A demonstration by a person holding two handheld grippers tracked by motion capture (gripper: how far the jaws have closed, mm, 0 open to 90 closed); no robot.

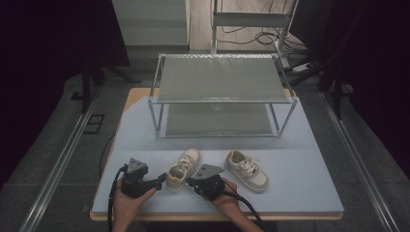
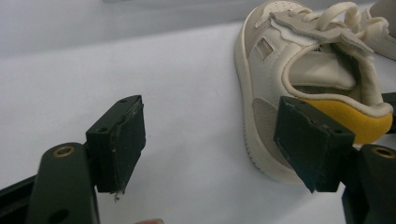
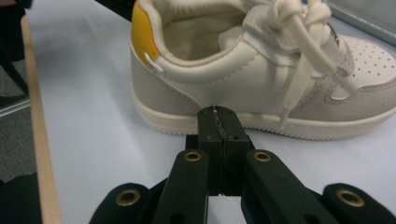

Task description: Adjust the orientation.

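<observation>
Dark walls and grey flooring surround a pale blue-grey surface (image 1: 145, 130) with a light wooden edge. At its far half stands one two-tier rack of silvery metal frame with grey shelf panels (image 1: 221, 77).

Two small children's sneakers lie on the near half, both cream and beige with white laces. The cream sneaker with a mustard-yellow heel patch (image 1: 185, 168) sits between the two tools, its toe pointing away toward the rack. The second cream-and-beige sneaker (image 1: 247, 170) lies well apart to the right, angled with its toe toward the near right.

Two hand-held grippers are in use, one in each of the person's hands. The left hand-held gripper (image 1: 161, 180) rests low on the surface at the left of the yellow-heeled sneaker; in the left gripper view its jaws stand wide apart with bare surface between them, gripping nothing, and one jaw sits just beside the sneaker's heel. The right hand-held gripper (image 3: 219, 125) has its jaws pressed fully together with nothing between them, and their tips point at the sole edge of the yellow-heeled sneaker's side, very close to it; whether they touch it cannot be told.

A tiny dark mark on the sneaker's tongue label in the left gripper view is too small to read. No other writing or brand can be made out.
</observation>
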